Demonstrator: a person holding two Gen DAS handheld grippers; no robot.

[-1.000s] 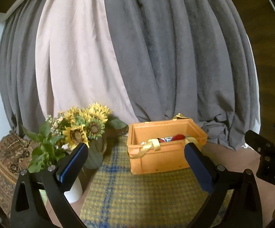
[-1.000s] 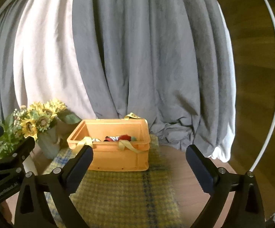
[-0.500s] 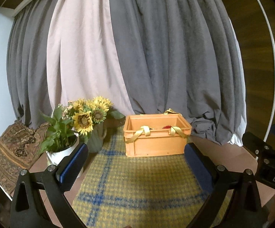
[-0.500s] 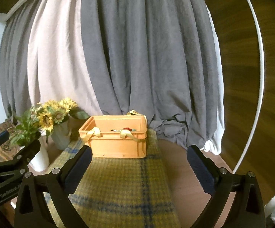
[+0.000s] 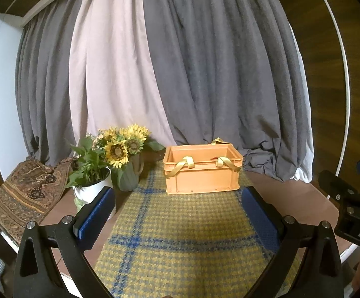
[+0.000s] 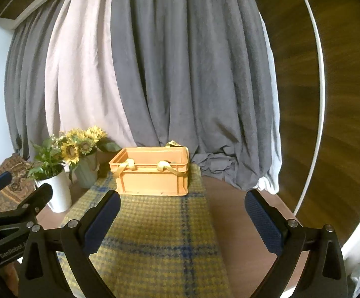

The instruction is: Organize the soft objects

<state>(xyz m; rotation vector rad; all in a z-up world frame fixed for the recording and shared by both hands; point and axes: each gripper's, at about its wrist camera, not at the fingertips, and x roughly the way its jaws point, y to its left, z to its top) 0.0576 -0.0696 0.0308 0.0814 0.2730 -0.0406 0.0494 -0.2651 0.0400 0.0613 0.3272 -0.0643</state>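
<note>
Two grippers, left [image 5: 177, 213] and right [image 6: 182, 216], both spread wide and empty.
My orange crate [image 5: 202, 170] sits at the far end of the plaid mat [image 5: 180, 236]; contents barely show. I judge its yellow ribbons [image 5: 183, 165] limp and slippery, so pinch one mid-loop.

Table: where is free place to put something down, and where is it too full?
Free: the plaid mat in front of the orange crate, and bare wood right of the mat. Crowded: left of the crate, with the sunflower vase and white pot.
</note>
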